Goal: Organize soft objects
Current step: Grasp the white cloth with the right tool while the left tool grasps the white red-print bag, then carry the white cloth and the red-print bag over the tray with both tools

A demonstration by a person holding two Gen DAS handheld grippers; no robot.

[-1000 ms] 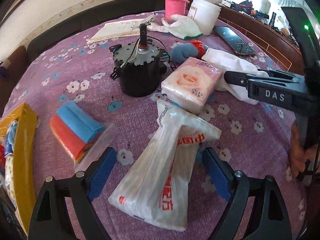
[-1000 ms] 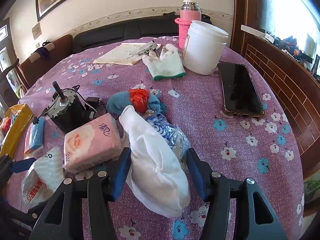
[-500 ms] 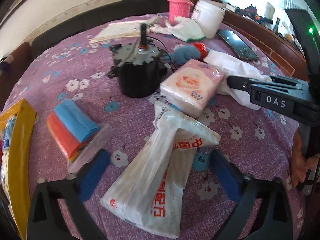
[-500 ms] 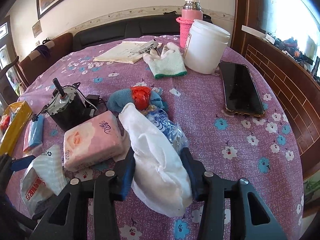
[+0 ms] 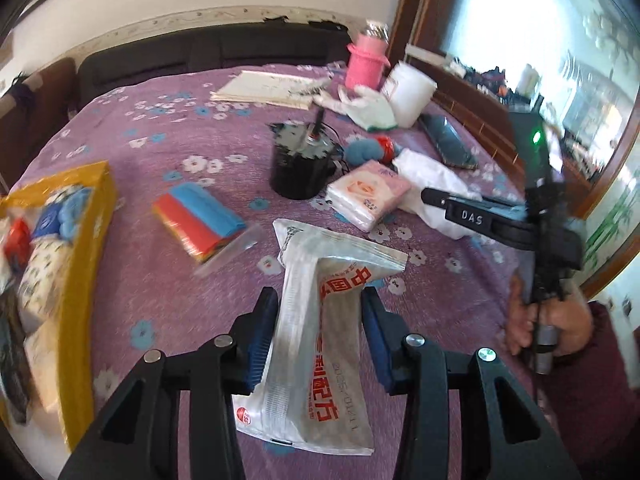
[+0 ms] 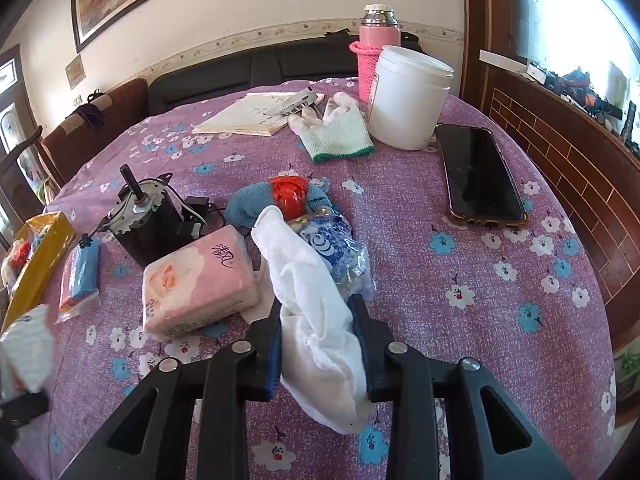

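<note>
Two pickups under way at once on a purple flowered tablecloth (image 6: 500,280). Left gripper (image 5: 320,332) closing its blue pads on a clear plastic packet with red lettering (image 5: 320,340), pinched at mid-length and apparently lifted, its flared top reaching ahead of the fingertips and its bottom end hanging back beneath them. Right gripper (image 6: 316,344) narrowing on a white cloth (image 6: 316,312), bunched between the pads, its far end trailing forward beside a crumpled blue-printed wrapper (image 6: 336,252). Just left of the right gripper, a pink tissue pack (image 6: 200,280); farther ahead, a blue knitted toy with a red middle (image 6: 280,198) and a white glove (image 6: 336,132). Far left of the left gripper, a yellow box (image 5: 80,280) already holding soft things. Judged to be the grasp stage; next, likely a firm squeeze on each limp item, then a carry leftward to the box, keeping clear of the black motor (image 5: 300,164) and the phone (image 6: 480,176).
</note>
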